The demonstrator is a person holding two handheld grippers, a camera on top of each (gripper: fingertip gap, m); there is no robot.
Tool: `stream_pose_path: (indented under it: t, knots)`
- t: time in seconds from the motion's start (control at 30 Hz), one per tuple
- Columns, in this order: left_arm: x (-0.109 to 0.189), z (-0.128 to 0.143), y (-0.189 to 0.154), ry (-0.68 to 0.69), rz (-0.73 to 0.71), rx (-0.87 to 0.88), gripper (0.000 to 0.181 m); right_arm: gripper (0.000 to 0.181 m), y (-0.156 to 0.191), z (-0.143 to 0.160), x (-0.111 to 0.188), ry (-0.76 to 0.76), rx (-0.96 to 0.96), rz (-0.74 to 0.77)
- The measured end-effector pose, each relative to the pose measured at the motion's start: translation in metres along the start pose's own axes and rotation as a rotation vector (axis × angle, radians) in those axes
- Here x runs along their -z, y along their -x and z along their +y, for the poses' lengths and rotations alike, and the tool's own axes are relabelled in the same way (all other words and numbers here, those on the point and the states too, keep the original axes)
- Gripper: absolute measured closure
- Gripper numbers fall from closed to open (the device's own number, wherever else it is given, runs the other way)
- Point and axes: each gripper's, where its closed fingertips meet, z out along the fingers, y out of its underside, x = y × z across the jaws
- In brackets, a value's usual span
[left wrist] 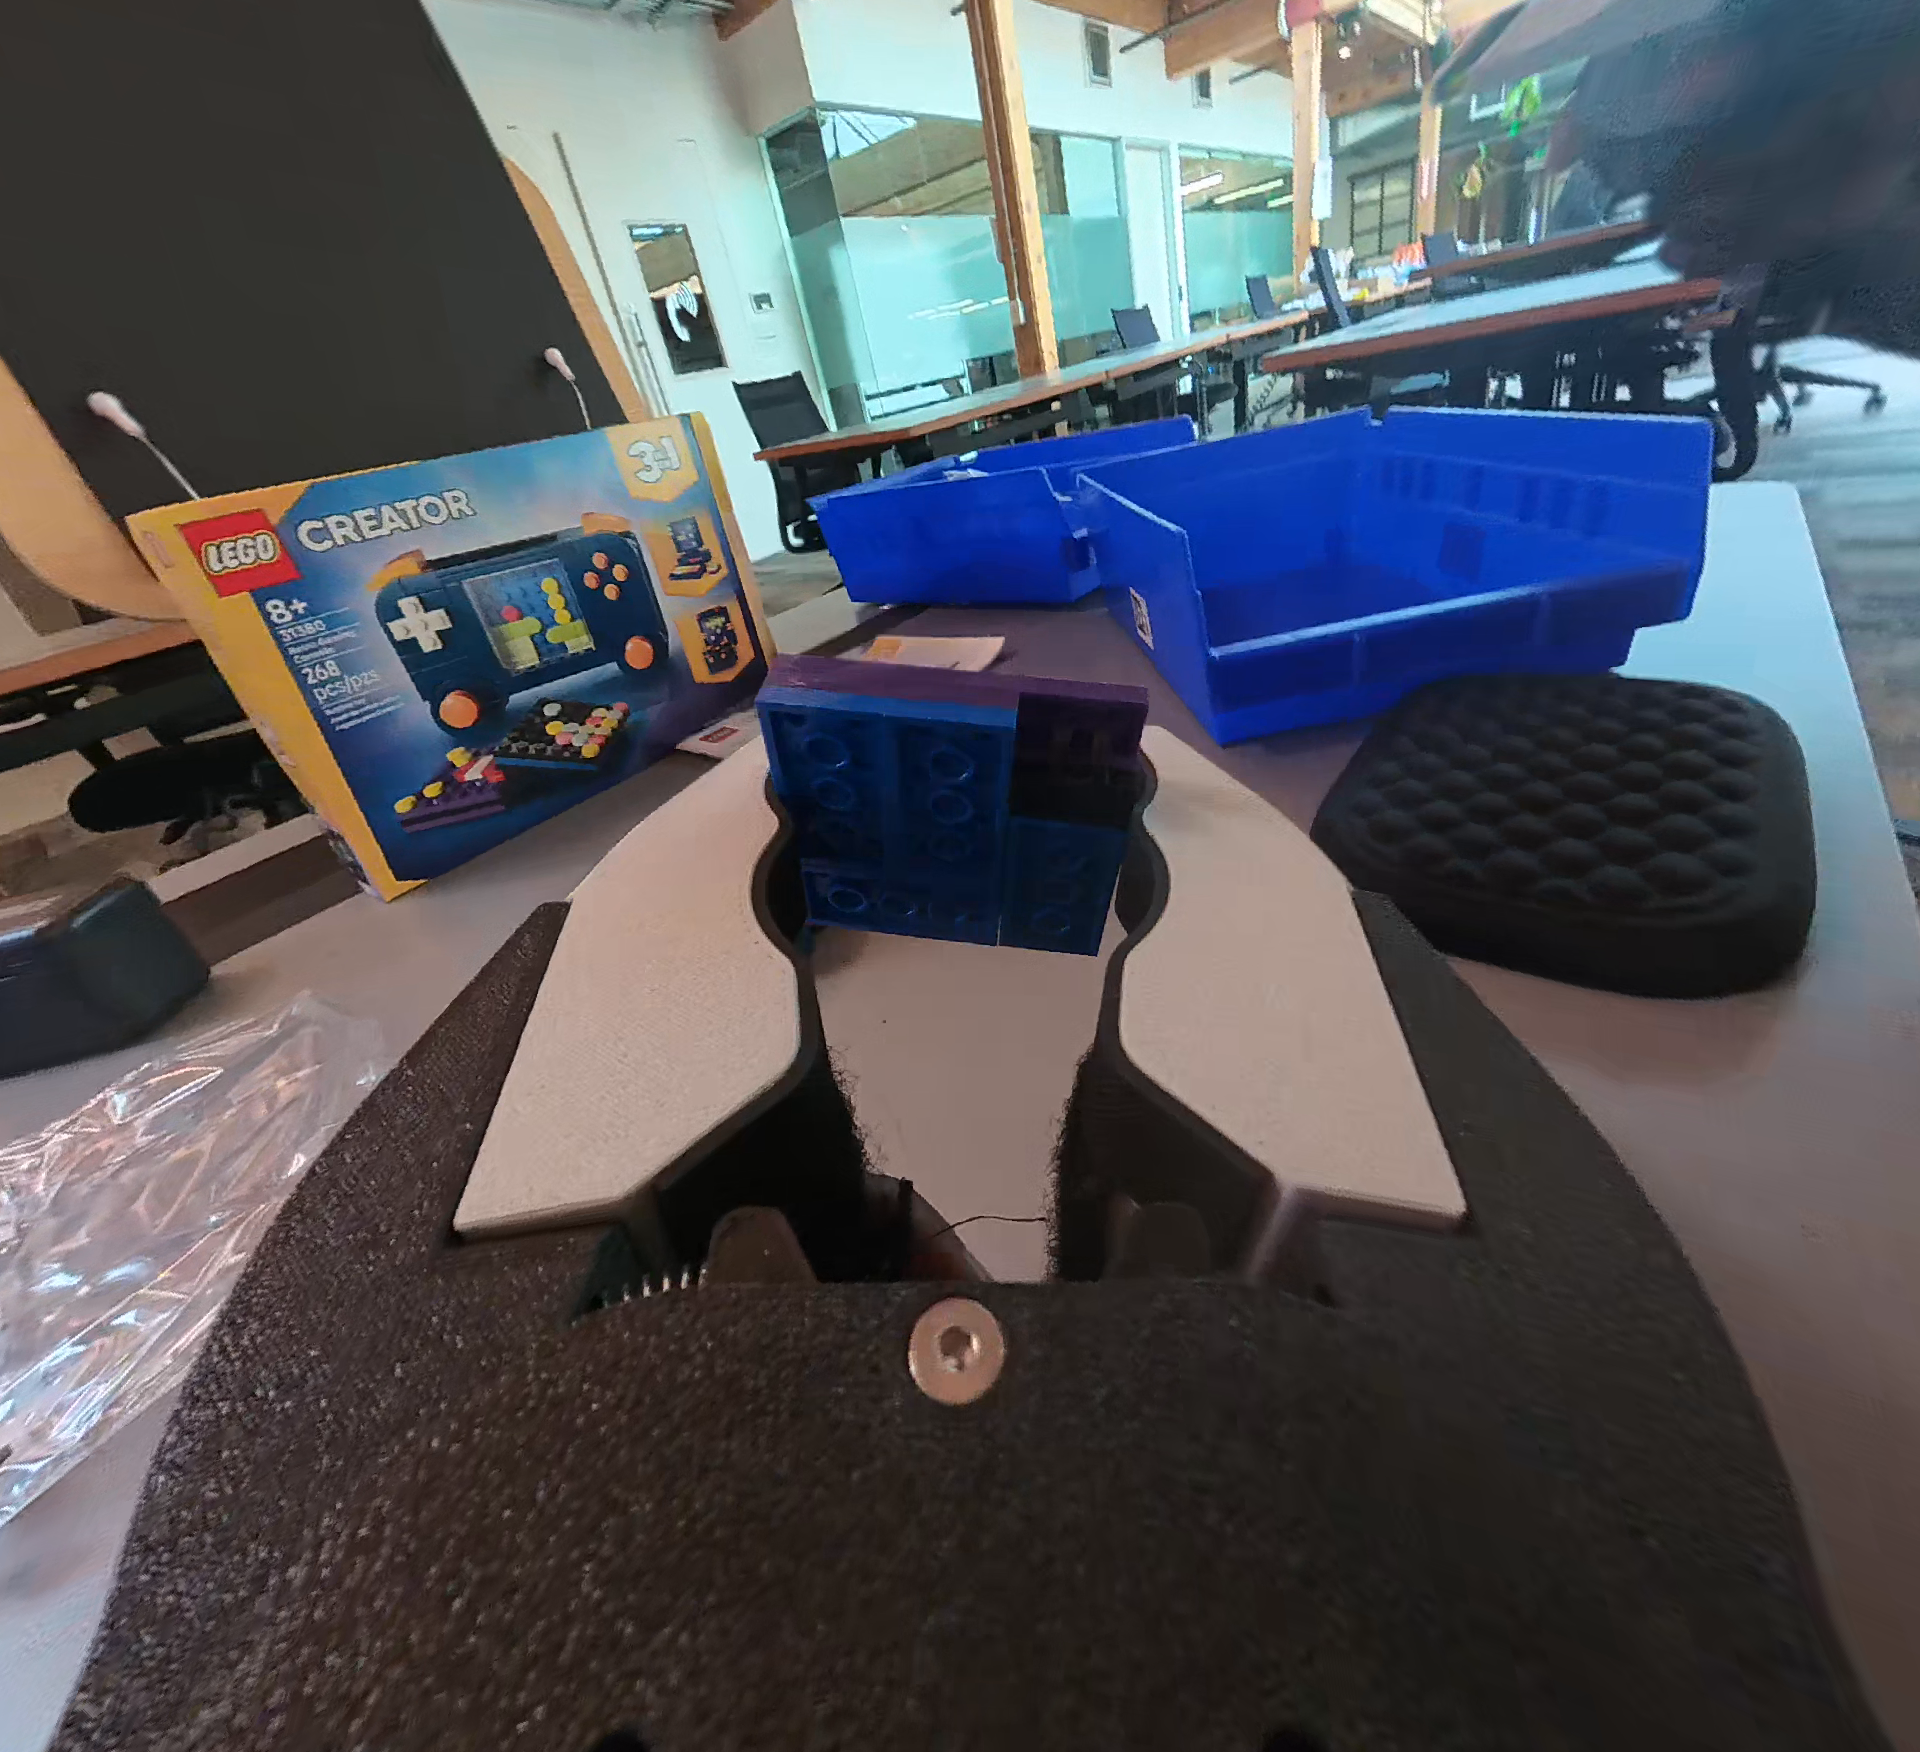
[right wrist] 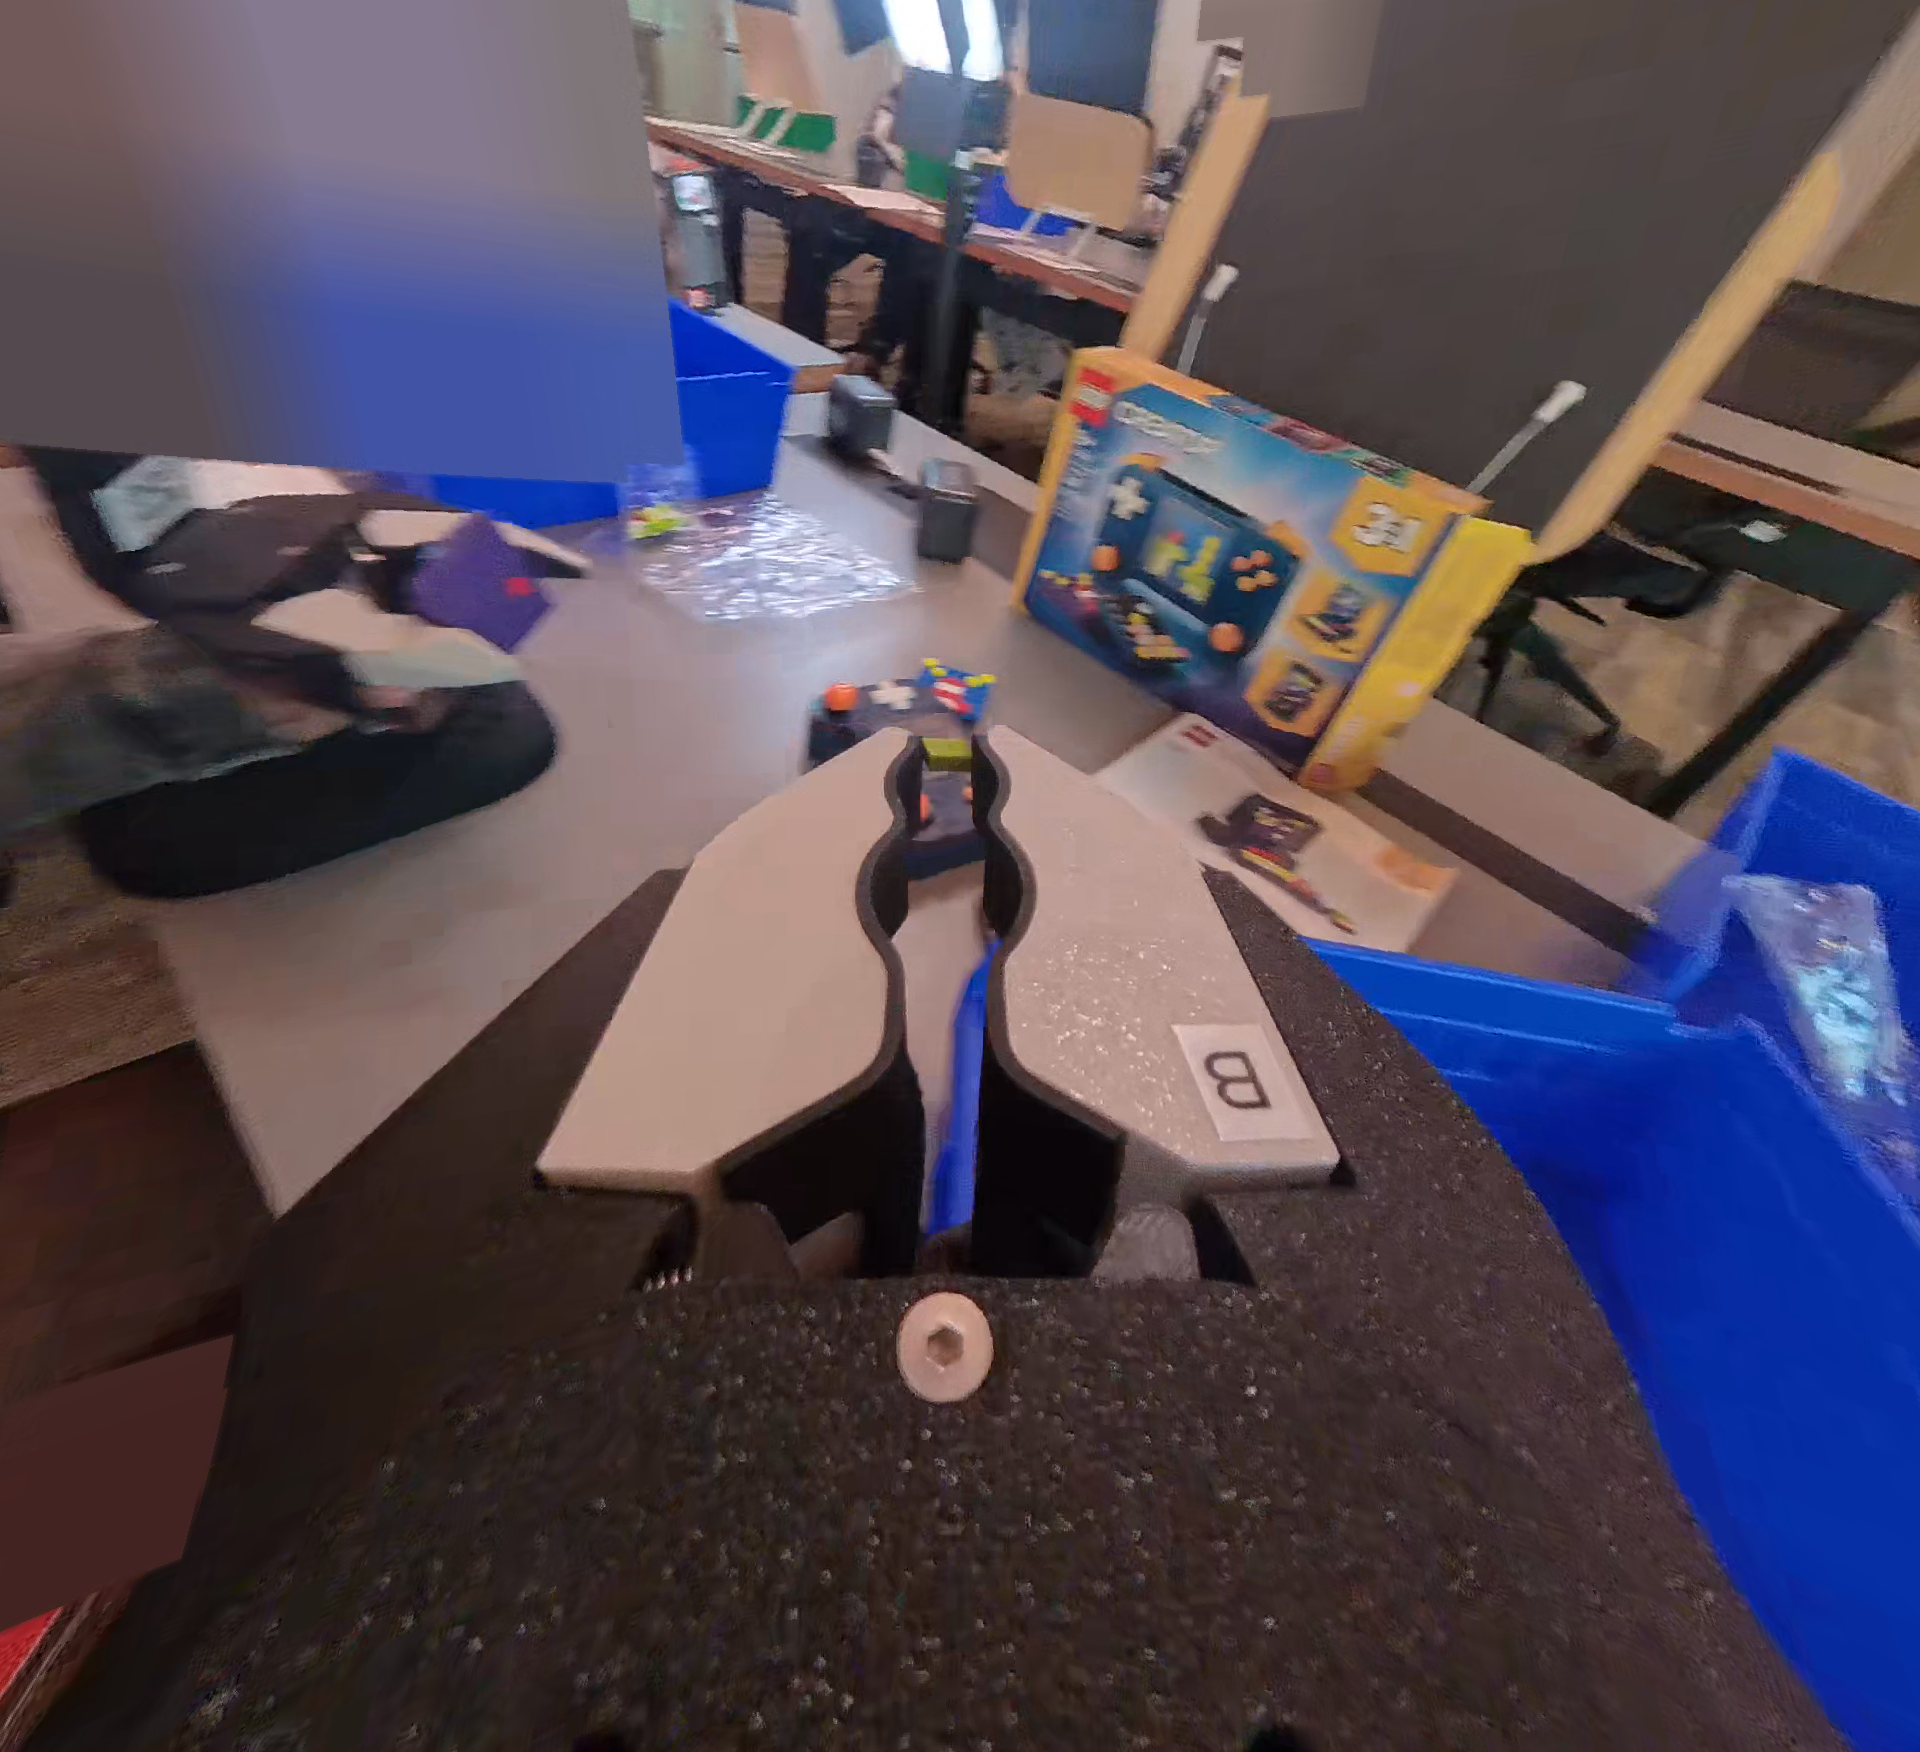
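Note:
My left gripper point(left wrist: 956, 829) is shut on a flat build of blue and purple bricks point(left wrist: 935, 798). It holds the build upright above the grey table point(left wrist: 1662, 1131), underside towards the camera. The same gripper and its purple plate point(right wrist: 478, 580) show blurred at the left of the right wrist view. My right gripper point(right wrist: 943, 748) is nearly closed, with a small yellow-green piece point(right wrist: 943, 752) between its tips. Just beyond it a dark blue brick build point(right wrist: 894, 715) with orange, white and red parts lies on the table.
The toy set box point(left wrist: 447, 663) point(right wrist: 1247, 580) stands at the table's back edge, with an instruction booklet point(right wrist: 1299, 840) before it. Two blue bins point(left wrist: 1403, 559) point(left wrist: 987, 518) lie beyond a black padded rest point(left wrist: 1558, 829). A blue bin point(right wrist: 1558, 1183) is under my right gripper. Clear plastic bags point(left wrist: 125, 1235) point(right wrist: 769, 559) lie about. There is about 25 cm between the tips of the two grippers.

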Motion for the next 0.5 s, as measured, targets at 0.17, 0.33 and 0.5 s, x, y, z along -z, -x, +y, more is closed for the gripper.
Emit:
stream_pose_path:
  t: [0.17, 0.33, 0.5]
  knots:
    - [0.000, 0.000, -0.004, -0.002, 0.022, -0.020, 0.124, 0.172, -0.059, 0.046, -0.007, 0.292, -0.057, 0.082]
    - [-0.004, 0.005, -0.011, 0.043, 0.049, -0.067, 0.124, 0.172, -0.075, 0.130, -0.006, 0.814, -0.094, 0.071]
    - [-0.004, 0.004, -0.009, 0.043, 0.048, -0.048, 0.124, 0.147, -0.072, 0.166, -0.001, 1.005, -0.063, 0.018]
